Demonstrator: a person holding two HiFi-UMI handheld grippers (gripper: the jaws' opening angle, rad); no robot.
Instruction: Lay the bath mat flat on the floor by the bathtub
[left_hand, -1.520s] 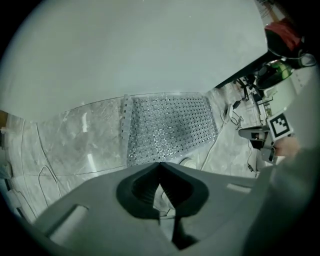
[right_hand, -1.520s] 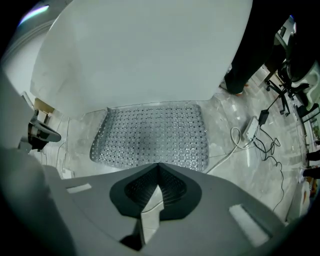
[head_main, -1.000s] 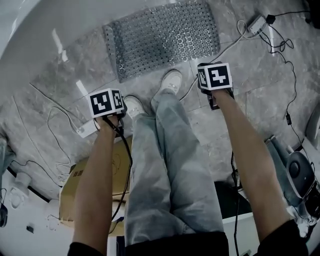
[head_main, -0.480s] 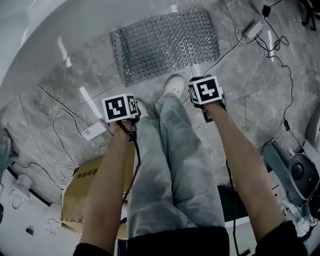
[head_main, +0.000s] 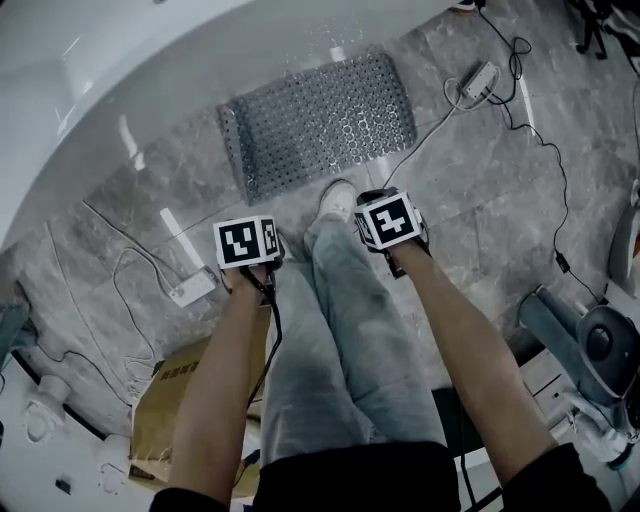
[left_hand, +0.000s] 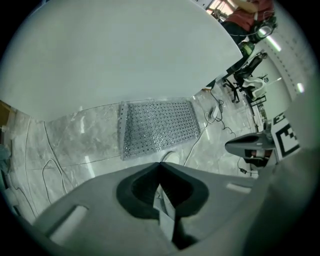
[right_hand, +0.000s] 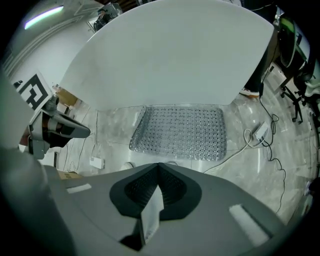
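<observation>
The left gripper (left_hand: 160, 165) and right gripper (right_hand: 159, 166), jaws closed and empty, are now raised higher above the flat grey perforated rubber bath mat (head_main: 320, 120) by the white bathtub (head_main: 120, 60), so the task is judged done.

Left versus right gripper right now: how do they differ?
1. The right gripper hangs nearer the mat; the left gripper hangs farther back.
2. The right gripper is beside a shoe; the left gripper is nearer a white adapter.
Shared: both point down, fingers shut and empty, clear of the mat.
</observation>
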